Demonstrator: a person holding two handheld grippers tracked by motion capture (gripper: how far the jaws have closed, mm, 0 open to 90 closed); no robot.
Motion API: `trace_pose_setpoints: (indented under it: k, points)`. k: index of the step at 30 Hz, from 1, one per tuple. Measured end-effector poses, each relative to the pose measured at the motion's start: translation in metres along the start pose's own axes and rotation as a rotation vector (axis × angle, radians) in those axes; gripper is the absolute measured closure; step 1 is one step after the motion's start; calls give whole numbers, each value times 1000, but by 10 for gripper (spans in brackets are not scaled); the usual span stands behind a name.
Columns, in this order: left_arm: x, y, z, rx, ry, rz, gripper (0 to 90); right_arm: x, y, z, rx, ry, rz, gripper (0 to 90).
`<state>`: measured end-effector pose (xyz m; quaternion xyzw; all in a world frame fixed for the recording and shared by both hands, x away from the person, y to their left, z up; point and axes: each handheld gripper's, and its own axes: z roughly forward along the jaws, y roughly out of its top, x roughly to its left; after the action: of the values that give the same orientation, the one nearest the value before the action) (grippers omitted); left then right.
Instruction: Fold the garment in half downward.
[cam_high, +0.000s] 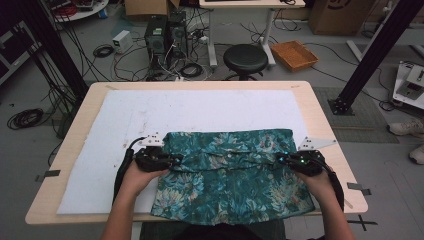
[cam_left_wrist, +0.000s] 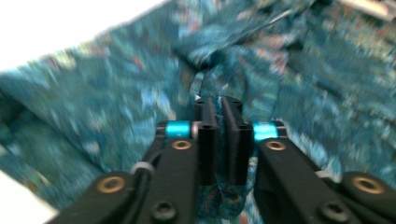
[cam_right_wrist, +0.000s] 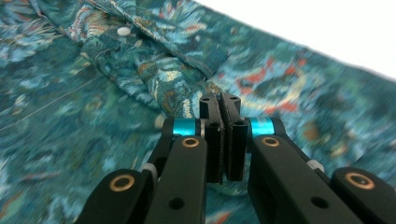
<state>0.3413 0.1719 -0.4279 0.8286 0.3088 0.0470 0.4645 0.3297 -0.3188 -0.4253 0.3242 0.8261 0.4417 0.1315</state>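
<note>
Item: teal floral shirt (cam_high: 230, 170), lying on white mat (cam_high: 125, 120). Left gripper (cam_high: 172, 161) and right gripper (cam_high: 280, 159) each pinch a fold at opposite side edges, jaws nearly closed on cloth, likely for folding.

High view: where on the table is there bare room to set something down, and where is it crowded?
Free: the white mat between the table's far edge and the teal floral garment, plus the strip left of the left gripper. Crowded: the near middle, where the garment spreads between that gripper and the right gripper and hangs over the near edge.
</note>
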Motion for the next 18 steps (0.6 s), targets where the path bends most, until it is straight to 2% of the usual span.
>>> trace_pose_setpoints:
  k: [1,2,3,4,5,6,7,9,12,13,15,16,17,18]
  points:
    - [2,-1,3,40,4,-8,742,0,-2,0,4,6,5,866]
    - [2,-1,3,40,4,-8,667,0,-4,0,-3,7,8,790]
    - [5,1,1,-14,26,-35,589,-2,-4,-1,-14,7,22,716]
    - [5,1,1,-14,26,-35,545,-2,-4,-1,-14,7,22,716]
    - [9,3,-2,-58,37,-56,545,-4,-3,-3,-24,11,38,700]
    - [13,7,-5,-99,55,-72,474,-8,2,-6,-50,1,46,655]
    - [17,9,-6,-112,73,-83,440,-11,5,-7,-59,-5,51,648]
    - [25,13,-6,-110,128,-91,436,-18,10,-9,-58,-35,66,620]
    - [35,14,-5,-133,217,-84,411,-32,13,-7,-42,-101,96,589]
    - [40,15,-4,-123,241,-83,411,-38,12,-6,-33,-133,114,567]
    - [48,13,-1,-132,262,-110,411,-52,11,-1,0,-188,150,530]
    - [48,13,-1,-132,262,-110,411,-61,11,2,10,-212,179,499]
    - [57,11,4,-100,287,-141,407,-68,11,5,25,-229,204,499]
    - [60,10,7,-72,301,-145,391,-75,11,8,40,-239,217,498]
